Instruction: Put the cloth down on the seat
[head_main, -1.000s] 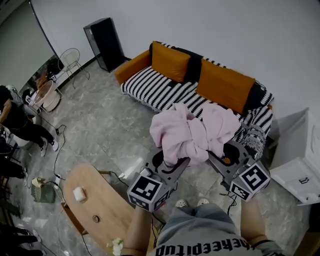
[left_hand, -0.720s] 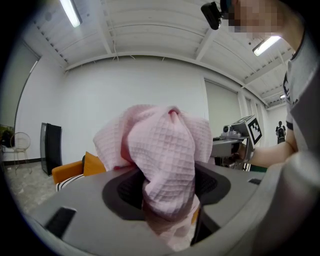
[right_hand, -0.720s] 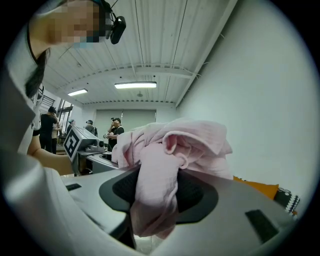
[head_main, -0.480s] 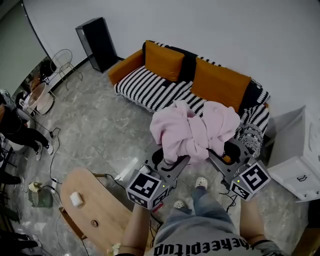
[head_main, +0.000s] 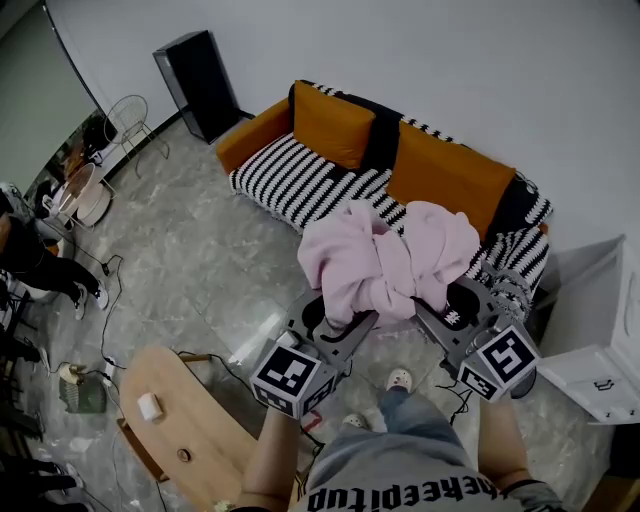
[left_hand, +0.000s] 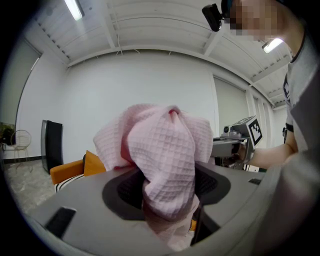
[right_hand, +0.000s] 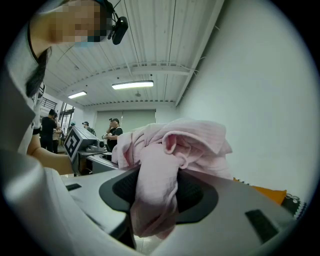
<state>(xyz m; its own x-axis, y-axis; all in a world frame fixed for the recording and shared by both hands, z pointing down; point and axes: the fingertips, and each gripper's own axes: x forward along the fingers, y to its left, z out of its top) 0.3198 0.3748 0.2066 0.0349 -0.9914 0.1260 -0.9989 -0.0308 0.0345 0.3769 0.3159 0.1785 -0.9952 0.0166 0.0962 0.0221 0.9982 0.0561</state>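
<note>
You hold the pink waffle-weave cloth (head_main: 385, 262) bunched up in the air between both tools, above the floor in front of the striped sofa (head_main: 300, 185). It looks clear of the seat, though the steep downward angle makes that hard to judge. Your left gripper (head_main: 352, 326) has its jaws closed on a thick fold of the cloth. Your right gripper (head_main: 428, 314) is clamped on another fold. Two orange cushions (head_main: 335, 125) lean against the sofa back.
</note>
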